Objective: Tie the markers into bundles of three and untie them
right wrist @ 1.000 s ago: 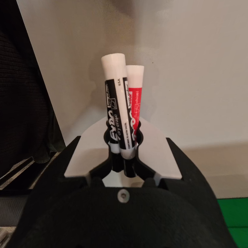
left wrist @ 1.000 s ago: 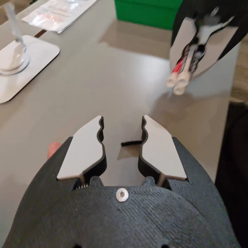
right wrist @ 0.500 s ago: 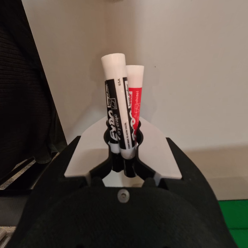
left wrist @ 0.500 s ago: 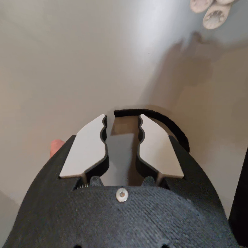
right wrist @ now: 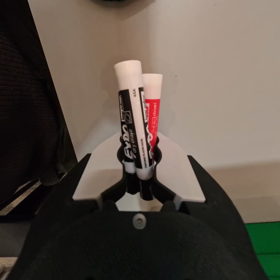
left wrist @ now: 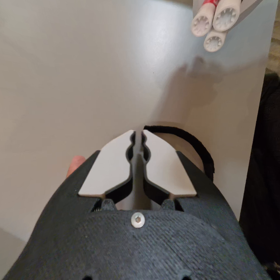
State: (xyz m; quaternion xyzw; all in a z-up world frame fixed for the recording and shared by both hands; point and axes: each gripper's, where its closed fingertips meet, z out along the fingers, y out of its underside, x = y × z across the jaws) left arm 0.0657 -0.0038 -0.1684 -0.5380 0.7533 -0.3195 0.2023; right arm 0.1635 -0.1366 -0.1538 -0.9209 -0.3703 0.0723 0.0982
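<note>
My right gripper (right wrist: 139,136) is shut on a bundle of three markers and holds them above the grey table (right wrist: 212,75). A black-labelled marker (right wrist: 130,106) and a red-labelled one (right wrist: 153,106) stick out forward; the third is mostly hidden under them. Their three white ends (left wrist: 213,22) show at the top right of the left wrist view. My left gripper (left wrist: 138,133) is low over the table with only a thin slit between its jaws. A black strap (left wrist: 186,140) lies on the table; its end sits at my right fingertip and the rest curves off right. I cannot tell whether it is pinched.
The table's right edge (left wrist: 256,121) runs close beside the strap, with a person's dark clothing (left wrist: 269,151) past it. A green box (right wrist: 265,242) shows at the lower right of the right wrist view. A person's fingertip (left wrist: 75,163) sits on my left gripper's side. My hands' fingertips stand some 15 cm from each other.
My left gripper tipped down toward the table, reached the strap's end and closed from wide open to almost shut. The right gripper kept holding the markers nearly still.
</note>
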